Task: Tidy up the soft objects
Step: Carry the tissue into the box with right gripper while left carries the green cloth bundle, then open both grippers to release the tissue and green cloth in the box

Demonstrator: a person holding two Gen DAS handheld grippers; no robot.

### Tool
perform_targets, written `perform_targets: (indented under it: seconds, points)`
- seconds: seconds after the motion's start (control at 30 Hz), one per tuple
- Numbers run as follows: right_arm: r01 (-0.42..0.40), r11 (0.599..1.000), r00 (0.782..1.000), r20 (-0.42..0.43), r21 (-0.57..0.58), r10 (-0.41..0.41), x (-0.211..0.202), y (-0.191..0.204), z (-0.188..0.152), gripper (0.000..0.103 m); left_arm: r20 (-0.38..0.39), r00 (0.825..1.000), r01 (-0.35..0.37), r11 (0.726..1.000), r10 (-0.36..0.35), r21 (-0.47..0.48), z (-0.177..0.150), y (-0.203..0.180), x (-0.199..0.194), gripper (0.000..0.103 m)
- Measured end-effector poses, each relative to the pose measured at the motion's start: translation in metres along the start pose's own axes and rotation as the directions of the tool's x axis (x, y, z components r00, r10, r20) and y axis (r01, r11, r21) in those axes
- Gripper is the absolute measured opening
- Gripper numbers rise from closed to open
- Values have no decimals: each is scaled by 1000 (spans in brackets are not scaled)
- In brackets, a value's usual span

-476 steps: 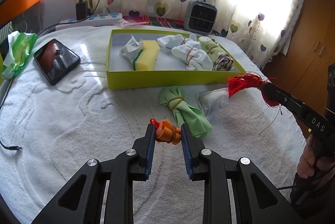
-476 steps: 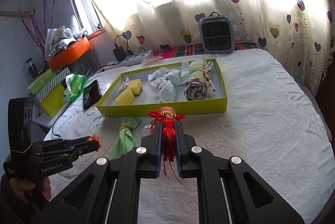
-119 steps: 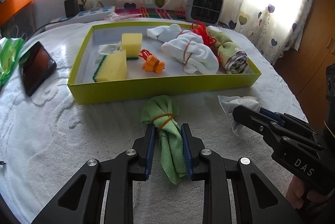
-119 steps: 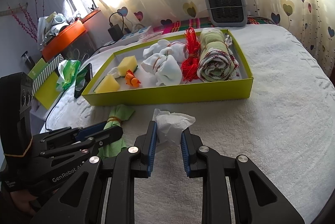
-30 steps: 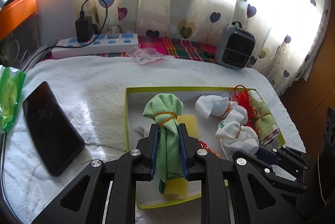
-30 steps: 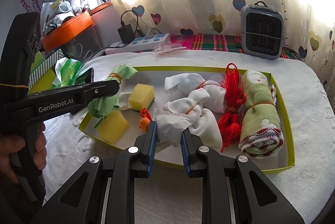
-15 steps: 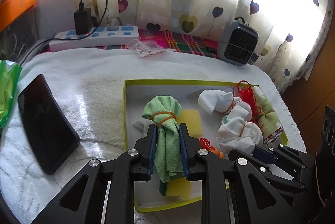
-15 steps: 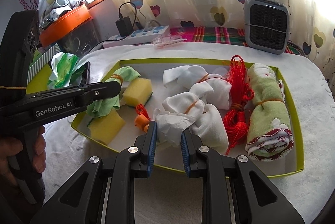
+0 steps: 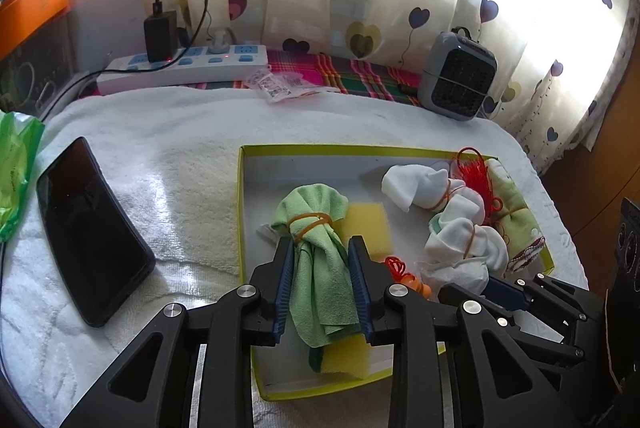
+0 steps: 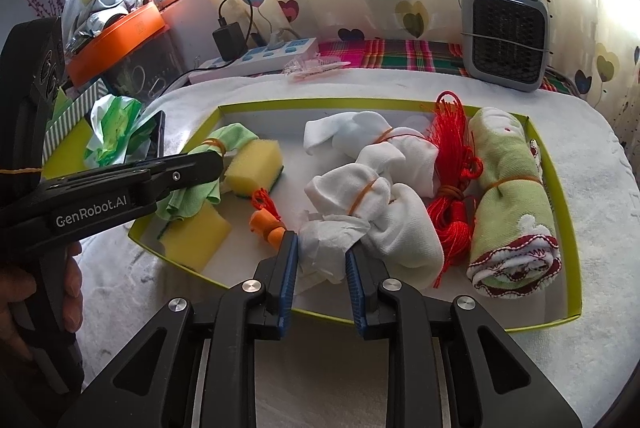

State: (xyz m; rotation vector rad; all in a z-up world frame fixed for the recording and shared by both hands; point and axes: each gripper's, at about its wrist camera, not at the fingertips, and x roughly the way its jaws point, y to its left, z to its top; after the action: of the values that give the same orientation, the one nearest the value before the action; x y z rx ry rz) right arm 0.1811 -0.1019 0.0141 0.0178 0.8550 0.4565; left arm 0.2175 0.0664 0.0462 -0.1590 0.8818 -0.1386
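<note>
Two grippers over the yellow-green tray [image 10: 573, 256]. Left gripper [image 9: 322, 284]: jaws opening, green cloth bundle [image 9: 316, 260] tied with a rubber band between the pads, draped onto a yellow sponge [image 9: 344, 358] at the tray's left end. Right gripper [image 10: 322, 268]: jaws opening slightly, crumpled white tissue [image 10: 326, 240] between the pads, low over the tray's near edge. Just beside the tissue, an orange tassel toy [image 10: 266, 220] and white sock bundles [image 10: 384, 188]. Farther right, red cord [image 10: 452, 164], then a rolled green towel [image 10: 512, 204]. Outside the tray on the white bedspread [image 9: 180, 156], a black phone [image 9: 88, 224].
</note>
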Motion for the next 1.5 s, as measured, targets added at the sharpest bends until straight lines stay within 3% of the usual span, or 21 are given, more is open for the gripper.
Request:
perform_targets:
  seconds: [0.27,0.83,1.5]
  points:
    - [12,1000,1000,-20,0,-12,-2,1,-1,38,-14,1000,-16,1000,16,-1,-2,0,-1,34]
    - [71,997,995,-70,-14,-71,-16,2,0,41,3,1000,-26,1000,26,13,-9,-5,-19,34]
    - [79,997,996,37,3,-79,-50,10,-21,41,34,998,-49,998,48,41,-40,-22,-53,34]
